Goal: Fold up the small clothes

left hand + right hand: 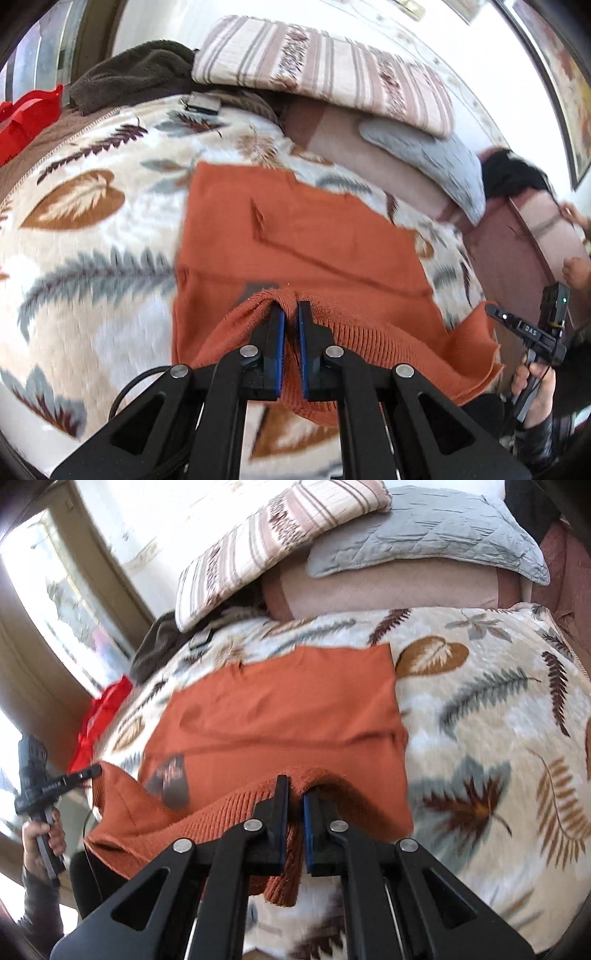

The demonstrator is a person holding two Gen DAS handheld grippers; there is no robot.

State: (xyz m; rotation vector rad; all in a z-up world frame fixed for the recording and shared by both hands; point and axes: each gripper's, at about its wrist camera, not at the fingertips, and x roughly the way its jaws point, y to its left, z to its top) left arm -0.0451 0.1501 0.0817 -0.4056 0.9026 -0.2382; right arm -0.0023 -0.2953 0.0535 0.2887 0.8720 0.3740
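Left wrist view: the left gripper [290, 310] has its fingers drawn narrow on the ribbed hem of the orange garment [295, 240], the pinched fold bulging over both fingertips; the rest of the garment lies flat ahead of the fingers on the leaf-patterned blanket [92, 229]. To the right of the fingers the other tool is seen in a hand [535, 387], at the hem's loose corner. Right wrist view: the right gripper [295, 788] likewise pinches the ribbed hem between narrowed fingers, the garment [280, 709] spreading ahead and to the left of them. Risks, as judged: the bite on each side is shallow, so a quick lift could pull the knit free; unequal travel of the two grippers would skew the fold; the hem sagging between them could crease or drag the soft blanket along.
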